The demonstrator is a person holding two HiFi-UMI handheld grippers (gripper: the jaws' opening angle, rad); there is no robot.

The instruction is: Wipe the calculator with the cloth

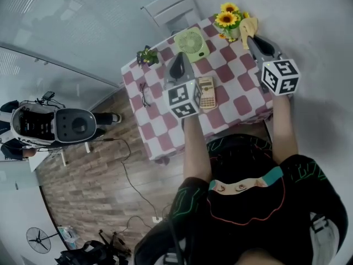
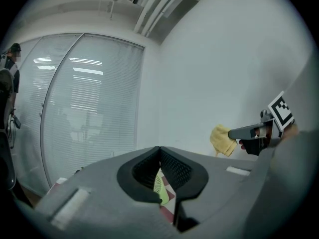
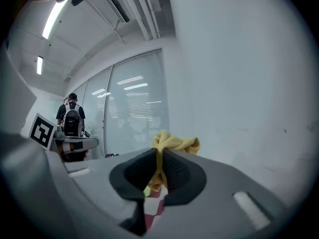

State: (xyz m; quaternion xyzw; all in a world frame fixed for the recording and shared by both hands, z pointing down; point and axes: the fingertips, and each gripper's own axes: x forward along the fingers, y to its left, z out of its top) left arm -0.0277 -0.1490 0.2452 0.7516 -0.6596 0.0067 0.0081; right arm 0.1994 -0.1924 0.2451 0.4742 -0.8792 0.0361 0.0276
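Observation:
A tan calculator [image 1: 207, 92] lies on the red-and-white checked table [image 1: 231, 81], just right of my left gripper [image 1: 177, 66]. That gripper is held above the table with its jaws shut and nothing between them. My right gripper [image 1: 251, 37] is raised over the table's far right corner, shut on a yellow cloth [image 1: 247, 27]. In the right gripper view the cloth [image 3: 172, 143] bunches out above the closed jaws. The left gripper view shows the cloth [image 2: 222, 139] hanging from the right gripper [image 2: 234, 132].
A green desk fan [image 1: 191, 43], a vase of sunflowers [image 1: 230, 20], a small potted plant [image 1: 146, 55] and a pair of glasses [image 1: 144, 94] share the table. A white chair [image 1: 171, 9] stands behind it. A white scooter [image 1: 52, 124] is parked on the wooden floor at left.

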